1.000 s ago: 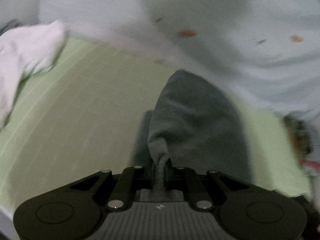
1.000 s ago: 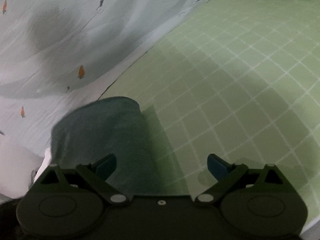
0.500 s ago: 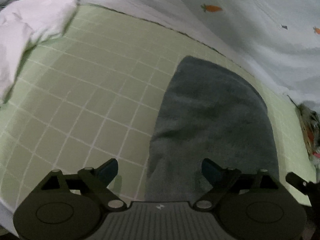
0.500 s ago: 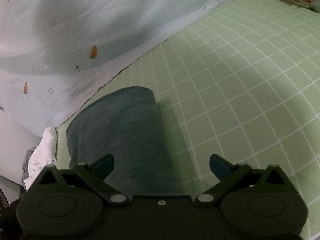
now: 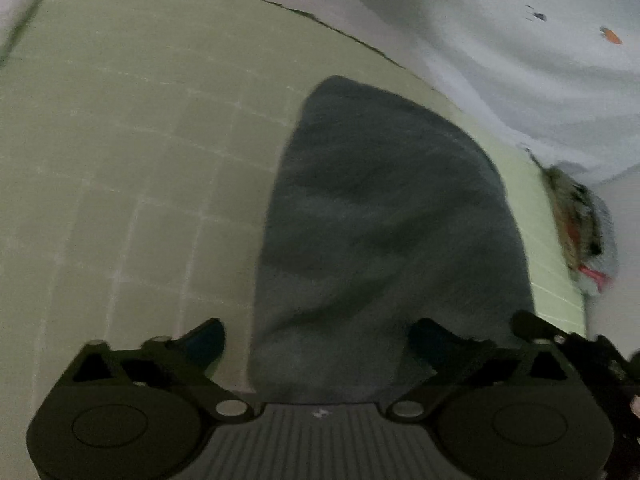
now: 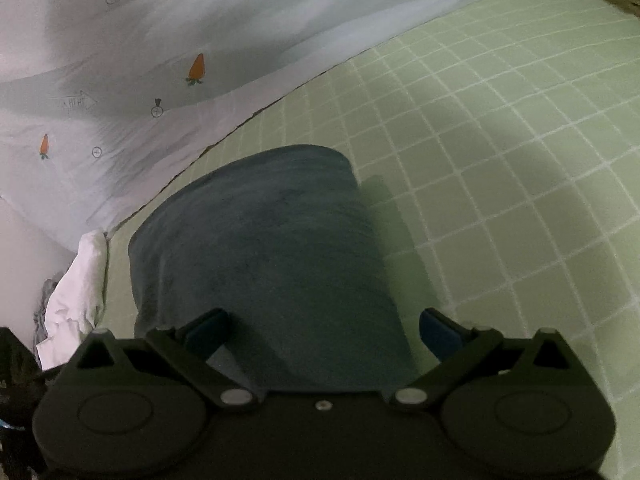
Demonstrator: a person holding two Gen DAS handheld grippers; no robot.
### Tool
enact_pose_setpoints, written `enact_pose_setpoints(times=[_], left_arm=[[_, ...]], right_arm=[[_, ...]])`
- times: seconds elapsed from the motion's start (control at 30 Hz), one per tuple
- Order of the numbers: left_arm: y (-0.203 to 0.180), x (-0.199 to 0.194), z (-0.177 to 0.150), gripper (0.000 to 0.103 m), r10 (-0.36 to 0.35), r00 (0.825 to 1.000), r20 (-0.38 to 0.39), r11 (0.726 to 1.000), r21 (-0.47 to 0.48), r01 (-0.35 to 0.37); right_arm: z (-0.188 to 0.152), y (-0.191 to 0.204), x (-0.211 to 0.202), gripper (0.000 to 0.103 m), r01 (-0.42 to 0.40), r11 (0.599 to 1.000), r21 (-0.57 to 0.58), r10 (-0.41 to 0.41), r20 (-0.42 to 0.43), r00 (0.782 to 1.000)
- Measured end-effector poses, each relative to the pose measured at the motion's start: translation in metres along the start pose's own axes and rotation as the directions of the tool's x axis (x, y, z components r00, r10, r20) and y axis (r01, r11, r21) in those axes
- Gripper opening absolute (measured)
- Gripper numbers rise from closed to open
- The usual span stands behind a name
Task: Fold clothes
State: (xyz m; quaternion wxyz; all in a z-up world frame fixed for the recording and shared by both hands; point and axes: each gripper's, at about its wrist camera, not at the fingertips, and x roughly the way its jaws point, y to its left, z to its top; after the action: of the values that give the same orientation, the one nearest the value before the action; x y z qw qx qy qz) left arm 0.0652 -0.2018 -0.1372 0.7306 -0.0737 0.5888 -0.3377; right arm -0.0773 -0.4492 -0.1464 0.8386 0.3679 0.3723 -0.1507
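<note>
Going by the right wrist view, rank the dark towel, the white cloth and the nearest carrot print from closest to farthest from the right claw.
1. Dark towel, lying between the open claw fingers.
2. White cloth, far left at the sheet's edge.
3. Carrot print, upper left on the pale sheet.

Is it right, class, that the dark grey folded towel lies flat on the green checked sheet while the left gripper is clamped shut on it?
Not quite. The left wrist view shows the left gripper open, over the dark grey folded towel on the green checked sheet.
</note>
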Motion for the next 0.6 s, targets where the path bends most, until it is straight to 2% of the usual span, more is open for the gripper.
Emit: enact_pose_setpoints(times=[0.13, 0.27, 0.3, 0.33, 0.37, 0.4, 0.43, 0.47, 0.53, 0.6], left_arm=[[-0.003, 0.005, 0.006, 0.103, -0.033, 0.999, -0.009, 0.998, 0.052, 0.034], [-0.003, 0.010, 0.005, 0.102, -0.118, 0.993, -0.005, 0.991, 0.060, 0.118], [-0.003, 0.011, 0.004, 0.102, -0.140, 0.990, -0.004, 0.988, 0.061, 0.140], [-0.002, 0.011, 0.004, 0.100, -0.161, 0.987, -0.004, 0.985, 0.056, 0.161], [0.000, 0.011, 0.004, 0.093, -0.180, 0.984, -0.004, 0.983, 0.044, 0.180], [0.003, 0.011, 0.003, 0.088, -0.187, 0.982, 0.001, 0.982, 0.028, 0.187], [0.005, 0.010, 0.001, 0.076, -0.184, 0.983, 0.008, 0.983, 0.008, 0.183], [0.008, 0.008, -0.001, 0.062, -0.180, 0.984, 0.016, 0.984, -0.013, 0.180], [0.011, 0.003, -0.003, 0.047, -0.180, 0.983, 0.044, 0.983, -0.041, 0.181], [0.007, -0.001, -0.004, 0.040, -0.193, 0.979, 0.070, 0.979, -0.049, 0.197]], right_arm=[[0.002, -0.001, 0.013, 0.103, -0.020, 1.000, 0.021, 0.021, -0.036, 0.999], [0.001, 0.001, 0.015, 0.102, -0.054, 0.997, 0.050, 0.056, -0.050, 0.997], [0.000, 0.002, 0.014, 0.096, -0.056, 0.997, 0.051, 0.058, -0.044, 0.997], [-0.001, 0.004, 0.012, 0.084, -0.058, 0.997, 0.051, 0.060, -0.037, 0.998], [-0.001, 0.006, 0.010, 0.076, -0.060, 0.997, 0.052, 0.062, -0.030, 0.998], [-0.002, 0.008, 0.009, 0.063, -0.062, 0.997, 0.052, 0.064, -0.024, 0.998], [-0.003, 0.010, 0.007, 0.056, -0.064, 0.997, 0.052, 0.065, -0.017, 0.998], [-0.006, 0.011, 0.003, 0.052, -0.069, 0.997, 0.045, 0.069, -0.004, 0.998], [-0.007, 0.015, -0.007, 0.044, -0.075, 0.997, 0.024, 0.075, 0.024, 0.997], [-0.007, 0.019, -0.019, 0.042, -0.077, 0.997, -0.003, 0.077, 0.054, 0.996]])
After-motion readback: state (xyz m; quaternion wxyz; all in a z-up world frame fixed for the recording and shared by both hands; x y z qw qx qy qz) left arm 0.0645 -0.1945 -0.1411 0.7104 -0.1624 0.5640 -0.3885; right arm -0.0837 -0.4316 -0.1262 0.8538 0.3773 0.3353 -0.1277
